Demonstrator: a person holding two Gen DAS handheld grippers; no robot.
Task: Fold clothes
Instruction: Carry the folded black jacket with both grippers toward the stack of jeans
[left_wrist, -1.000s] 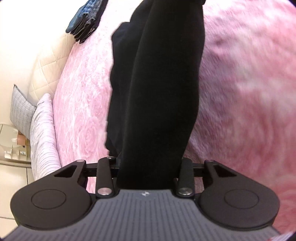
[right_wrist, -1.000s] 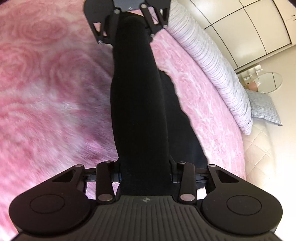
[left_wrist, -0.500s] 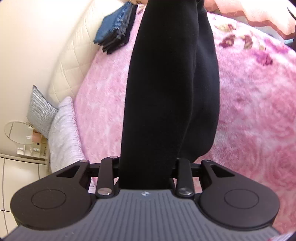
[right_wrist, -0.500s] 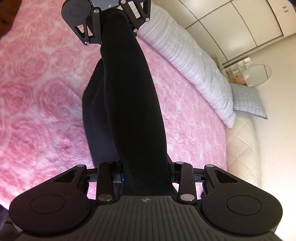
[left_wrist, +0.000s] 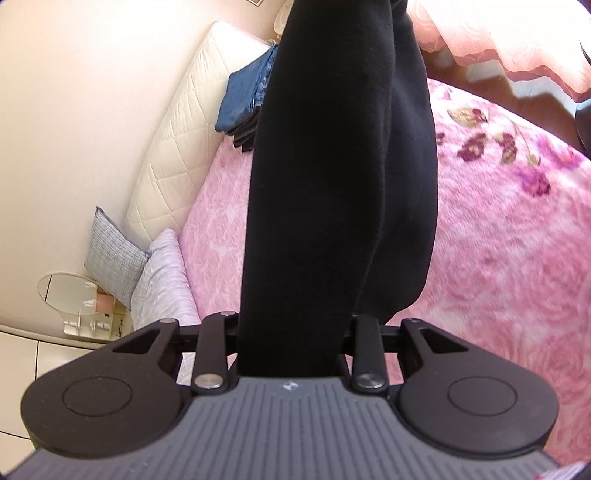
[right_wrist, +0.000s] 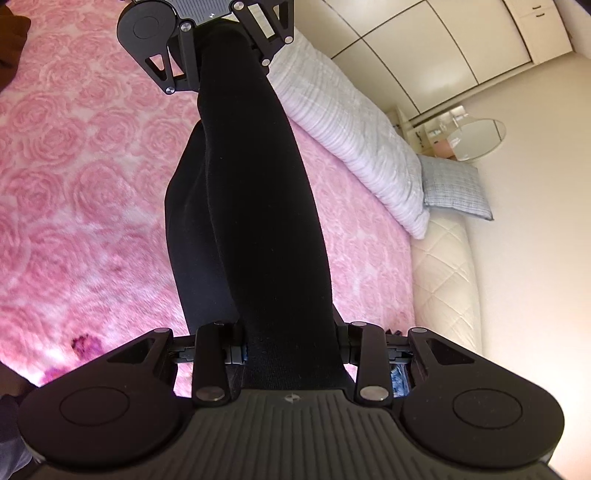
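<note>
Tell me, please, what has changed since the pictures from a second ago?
Both tongs, left and right, have risen, lifting the black garment higher above the pink blanket, which now looks farther off. Nothing was let go: each pair stays shut on its end of the cloth. The folded pile by the headboard has not moved.

Both tools have lifted the black garment higher above the pink blanket
</note>
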